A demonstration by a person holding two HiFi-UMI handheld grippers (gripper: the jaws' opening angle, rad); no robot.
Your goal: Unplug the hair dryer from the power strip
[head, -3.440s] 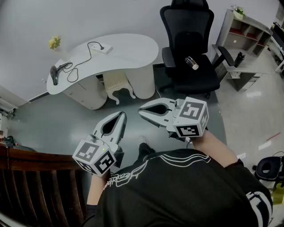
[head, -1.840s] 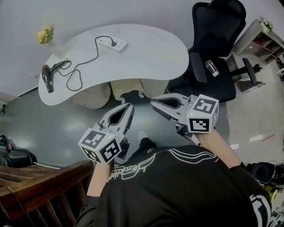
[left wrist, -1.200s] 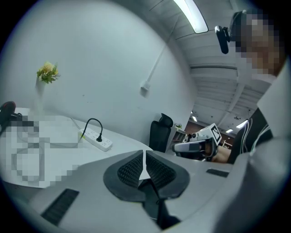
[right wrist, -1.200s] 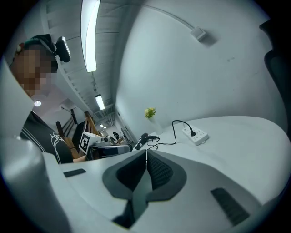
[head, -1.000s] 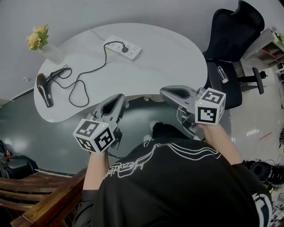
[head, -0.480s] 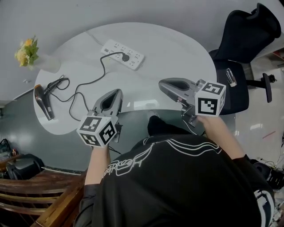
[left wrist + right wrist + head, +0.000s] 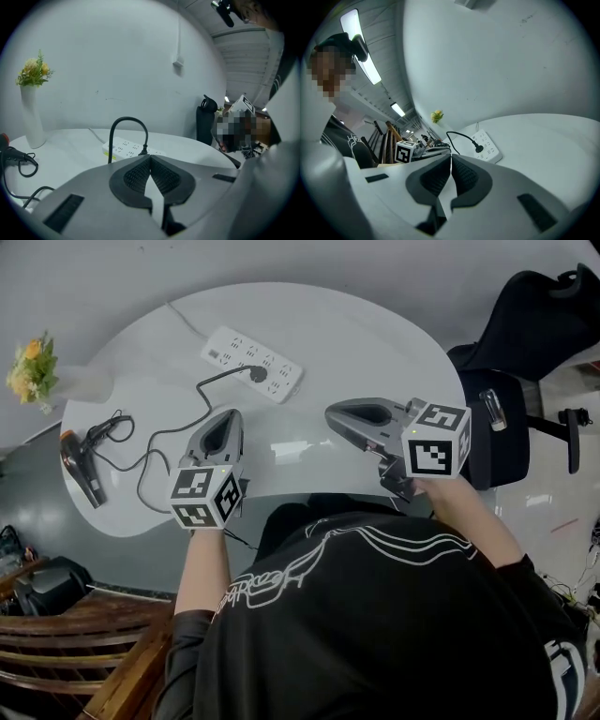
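A white power strip (image 7: 251, 364) lies toward the back of the white table (image 7: 375, 343). A black plug (image 7: 258, 374) sits in it, and its cord (image 7: 178, 432) runs left to the black hair dryer (image 7: 80, 470) at the table's left end. My left gripper (image 7: 229, 418) is shut and empty over the table's near part, pointing at the strip (image 7: 131, 149) and plug (image 7: 143, 151). My right gripper (image 7: 334, 414) is shut and empty too, to the right of the strip (image 7: 486, 145), pointing left. Both are well short of the plug (image 7: 478, 149).
A white vase of yellow flowers (image 7: 28, 367) stands at the table's far left (image 7: 32, 108). A black office chair (image 7: 525, 343) with a bottle (image 7: 494, 409) on its seat stands to the right. Dark wooden furniture (image 7: 75, 652) is at the lower left.
The person has walked up to the table. Both grippers, shut throughout, have moved from over the floor to over the table's near part, closer to the power strip.
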